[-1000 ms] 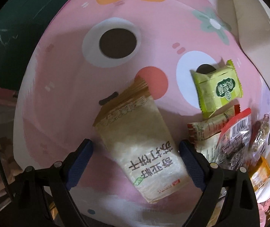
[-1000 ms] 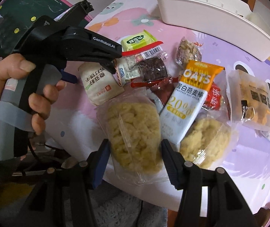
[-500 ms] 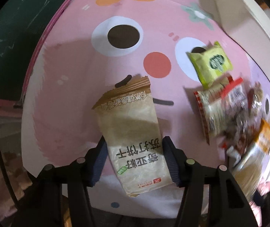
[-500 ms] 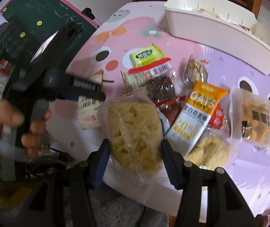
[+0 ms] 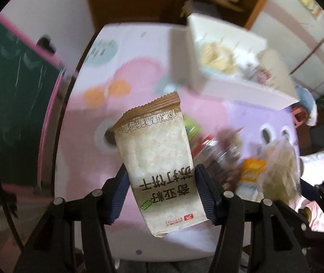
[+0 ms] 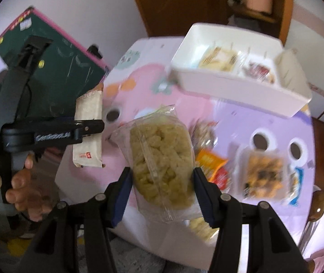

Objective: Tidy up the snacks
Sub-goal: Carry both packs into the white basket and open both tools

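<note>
White bin (image 6: 241, 88) holds several packets (blurred).

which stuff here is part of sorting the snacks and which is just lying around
Part of the job: soda cracker pack in the left gripper; puffed snack bag in the right gripper; white bin; orange oat bar; nut cluster pack.

Just lying about: green chalkboard; wooden door.
</note>
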Tool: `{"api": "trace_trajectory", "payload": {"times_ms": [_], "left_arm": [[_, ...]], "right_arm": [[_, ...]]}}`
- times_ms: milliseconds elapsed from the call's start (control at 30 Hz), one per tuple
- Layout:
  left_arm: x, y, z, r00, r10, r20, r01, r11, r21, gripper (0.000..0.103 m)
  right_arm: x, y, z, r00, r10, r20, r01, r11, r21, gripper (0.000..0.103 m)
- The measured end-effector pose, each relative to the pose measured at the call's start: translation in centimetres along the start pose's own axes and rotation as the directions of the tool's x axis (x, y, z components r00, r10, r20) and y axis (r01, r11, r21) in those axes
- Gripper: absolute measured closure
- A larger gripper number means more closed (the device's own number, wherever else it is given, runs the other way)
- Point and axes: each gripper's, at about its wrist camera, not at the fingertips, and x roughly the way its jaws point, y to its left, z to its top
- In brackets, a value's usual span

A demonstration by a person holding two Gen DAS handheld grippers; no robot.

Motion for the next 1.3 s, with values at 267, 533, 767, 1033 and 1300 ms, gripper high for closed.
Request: {"api": "trace_trajectory", "payload": {"times_ms": [267,533,767,1033,1300], "left_arm": [[-2.5,-7.2,7.5,0.991,-0.064,0.117,0.050,0.992,0.115,0.047],[-2.3,-13.1,15.1,0.981,-0.050,0.190,0.016,0.984,0.176,0.047],[0.5,-16.2,20.2,0.982,-0.008,0.189,-0.026,0.983,0.181,0.047],[4.1,-17.5,22.8,0.986,0.045,0.160,-0.075,0.980,0.186,0.047],[6.6,-17.3,23.6,0.990,0.071,0.125,-0.093,0.980,0.178,0.047]], "right_arm": [[-4.9,-5.2,6.1,0.988,-0.087,0.127,0.079,0.995,0.065,0.049],[-7.2,-11.4,13.5,0.967,-0.171,0.191,0.146,0.980,0.138,0.049],[-5.7,-15.8,18.7,0.960,-0.210,0.184,0.178,0.968,0.174,0.049],[-1.8,-18.3,21.7,0.969,-0.218,0.113,0.197,0.965,0.171,0.049],[1.2,-19.1,23.0,0.970,-0.234,0.060,0.220,0.959,0.181,0.048]]}}
